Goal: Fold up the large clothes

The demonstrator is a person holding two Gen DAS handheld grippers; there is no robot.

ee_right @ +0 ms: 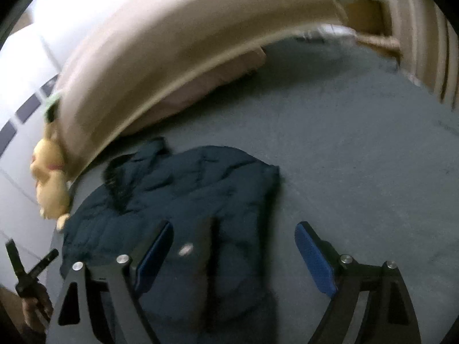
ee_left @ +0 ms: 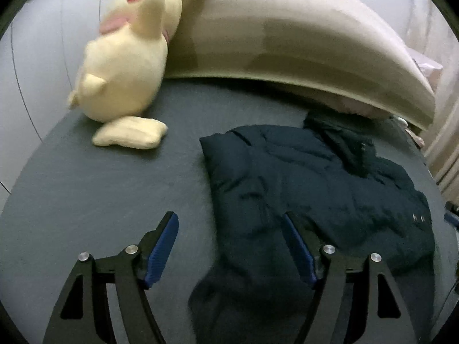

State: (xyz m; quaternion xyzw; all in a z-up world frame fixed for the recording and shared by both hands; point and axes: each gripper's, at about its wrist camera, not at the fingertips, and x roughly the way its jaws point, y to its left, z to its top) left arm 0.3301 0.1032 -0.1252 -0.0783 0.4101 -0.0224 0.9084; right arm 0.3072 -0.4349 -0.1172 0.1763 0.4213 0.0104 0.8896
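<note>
While the dark puffer jacket (ee_left: 301,189) lies spread on the grey bed sheet (ee_left: 100,189), we hold both tools above its near end with nothing in either. Our left gripper (ee_left: 229,246) has its jaws apart, one blue pad over bare sheet and the other over the jacket's edge, with a sleeve-like part below and between them; nothing is pinched. Our right gripper (ee_right: 233,255) also stands wide open, one pad over the jacket and the other over bare sheet beside it. The jacket sits near the tan headboard (ee_left: 287,34), its fuzzy collar (ee_left: 341,140) at the far end, just beside a pinkish pillow (ee_right: 200,86) tucked under that board. A yellow plush toy (ee_left: 123,66) leans against the headboard, well apart from the jacket on the left-wrist side.

We judge that the fold is barely begun, and the risks come from the fabric itself. Padded, slippery cloth may slide out of the pads if we bite only a thin outer layer, or we may catch the sheet along with it and drag both. Uneven grips between our two hands would skew the fold line. Lifting the near end toward the collar could also push the jacket into the pillow and bunch it.
</note>
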